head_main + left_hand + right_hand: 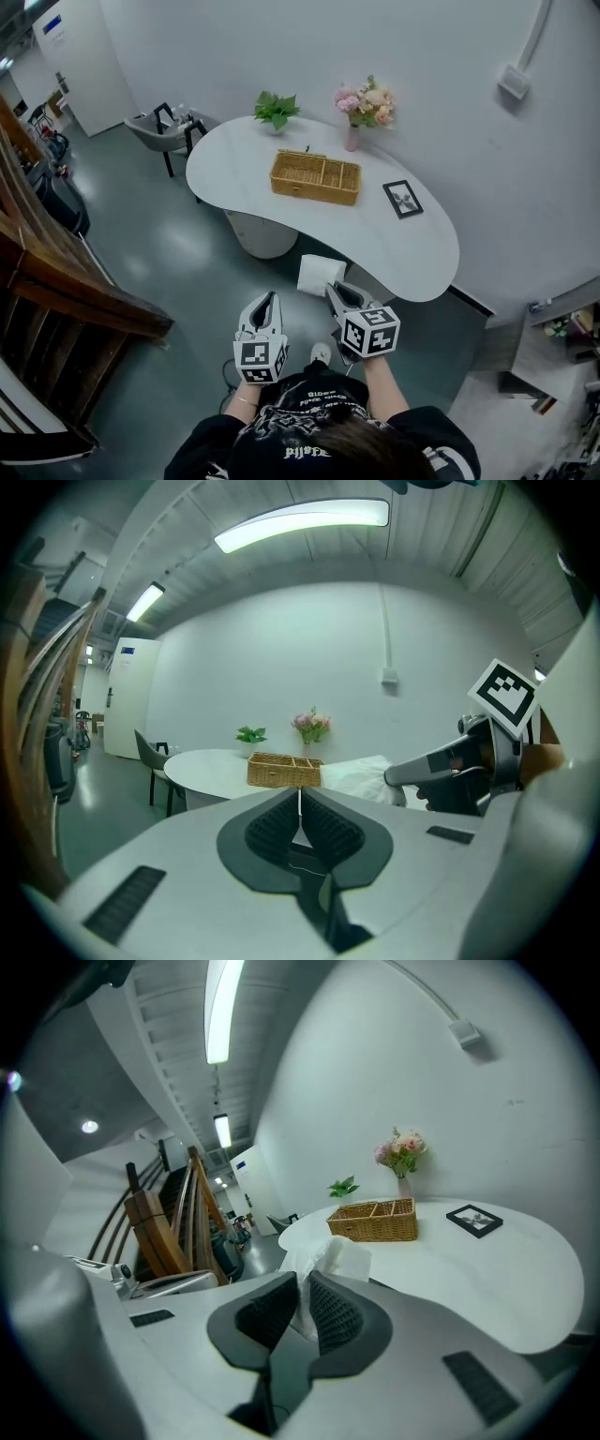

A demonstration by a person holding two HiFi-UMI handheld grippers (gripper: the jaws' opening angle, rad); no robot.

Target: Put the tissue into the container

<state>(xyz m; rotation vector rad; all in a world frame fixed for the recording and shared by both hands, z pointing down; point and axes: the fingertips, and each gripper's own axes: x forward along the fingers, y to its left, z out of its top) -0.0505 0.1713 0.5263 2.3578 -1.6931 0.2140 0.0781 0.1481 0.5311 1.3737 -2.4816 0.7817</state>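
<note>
Right gripper (302, 1288) had its jaws pinched on the white tissue (330, 1258), held just short of the table (412, 267). Left gripper (300, 803) was beside it, closed and empty. Wicker container (315, 176) lay ahead on the tabletop, its long axis crosswise, nearer the right hand.

The person stands at the near edge of a curved white table (412, 253). The right gripper (331, 290) carries a white tissue (319, 273) at its tip; the left gripper (271, 300) hangs just beside it. A divided wicker container (316, 176) sits mid-table, between a potted plant (277, 109) and a picture frame (403, 199).
</note>
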